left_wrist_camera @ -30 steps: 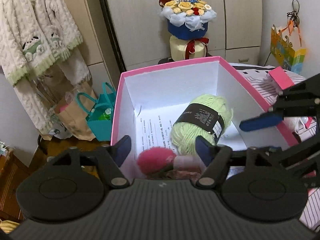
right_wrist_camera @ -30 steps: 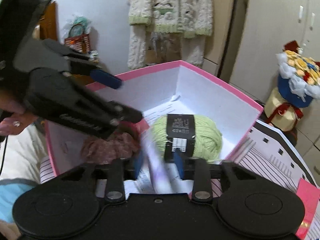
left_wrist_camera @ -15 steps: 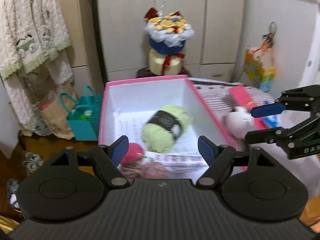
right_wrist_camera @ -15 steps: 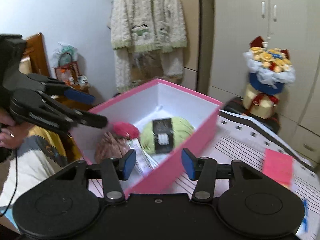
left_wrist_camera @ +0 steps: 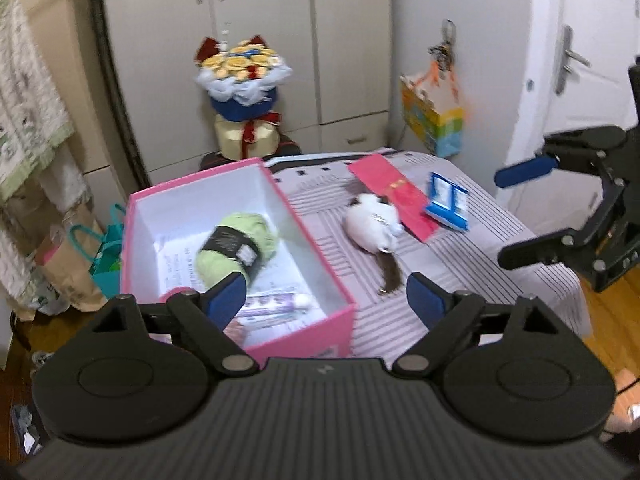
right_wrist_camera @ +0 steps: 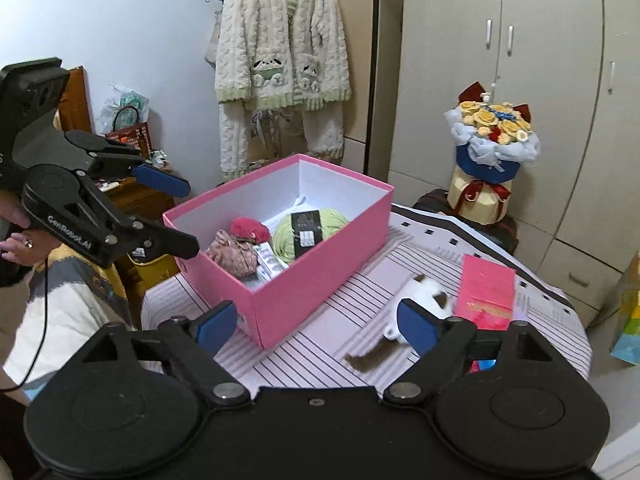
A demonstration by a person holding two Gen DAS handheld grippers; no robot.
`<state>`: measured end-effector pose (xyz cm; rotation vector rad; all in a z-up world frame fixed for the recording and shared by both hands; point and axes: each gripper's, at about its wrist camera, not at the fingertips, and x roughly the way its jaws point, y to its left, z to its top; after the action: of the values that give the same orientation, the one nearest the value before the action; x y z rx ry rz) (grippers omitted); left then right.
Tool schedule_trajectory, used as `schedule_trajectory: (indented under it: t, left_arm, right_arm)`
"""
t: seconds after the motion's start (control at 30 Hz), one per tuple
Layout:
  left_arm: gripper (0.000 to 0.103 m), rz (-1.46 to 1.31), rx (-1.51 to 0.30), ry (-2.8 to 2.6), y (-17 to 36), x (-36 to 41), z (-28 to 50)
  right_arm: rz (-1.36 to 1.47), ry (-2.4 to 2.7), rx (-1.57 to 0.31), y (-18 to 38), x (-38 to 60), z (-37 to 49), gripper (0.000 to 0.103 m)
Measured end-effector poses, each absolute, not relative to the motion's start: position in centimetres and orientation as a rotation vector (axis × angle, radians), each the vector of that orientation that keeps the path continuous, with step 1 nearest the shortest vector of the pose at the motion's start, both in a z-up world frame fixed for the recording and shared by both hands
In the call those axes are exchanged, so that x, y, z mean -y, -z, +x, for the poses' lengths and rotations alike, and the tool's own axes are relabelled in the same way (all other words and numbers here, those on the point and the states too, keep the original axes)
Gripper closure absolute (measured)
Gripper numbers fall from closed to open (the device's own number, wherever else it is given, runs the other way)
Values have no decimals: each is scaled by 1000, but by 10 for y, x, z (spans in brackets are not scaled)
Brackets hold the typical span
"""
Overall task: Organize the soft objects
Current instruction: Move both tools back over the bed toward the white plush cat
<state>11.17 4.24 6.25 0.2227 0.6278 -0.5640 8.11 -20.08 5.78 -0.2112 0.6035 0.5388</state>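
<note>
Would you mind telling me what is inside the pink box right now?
Inside the pink box lie a green yarn ball, a red fuzzy item, a floral fabric piece and a small purple packet, all on printed paper. Whatever lies beneath them is hidden.

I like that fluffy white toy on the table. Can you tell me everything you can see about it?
The white plush toy looks soft and furry, rounded, with a brown patch at one end and a brown tuft trailing from the other like a tail. It lies on its side on the striped tablecloth, outside the pink box, touching the red envelope. Neither tool touches it. Motion blur hides finer details.
</note>
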Motion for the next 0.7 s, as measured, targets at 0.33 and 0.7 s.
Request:
schedule_trajectory:
  t: [0.33,0.7]
  left_arm:
    - [5,204,-544,655,-49,-6,84]
    - [8,128,-584,785,-19,41,103]
  right_arm:
    - [-210,-508,-620,-34,226,54,11]
    - [-292,-441,-555,5,238,59,11]
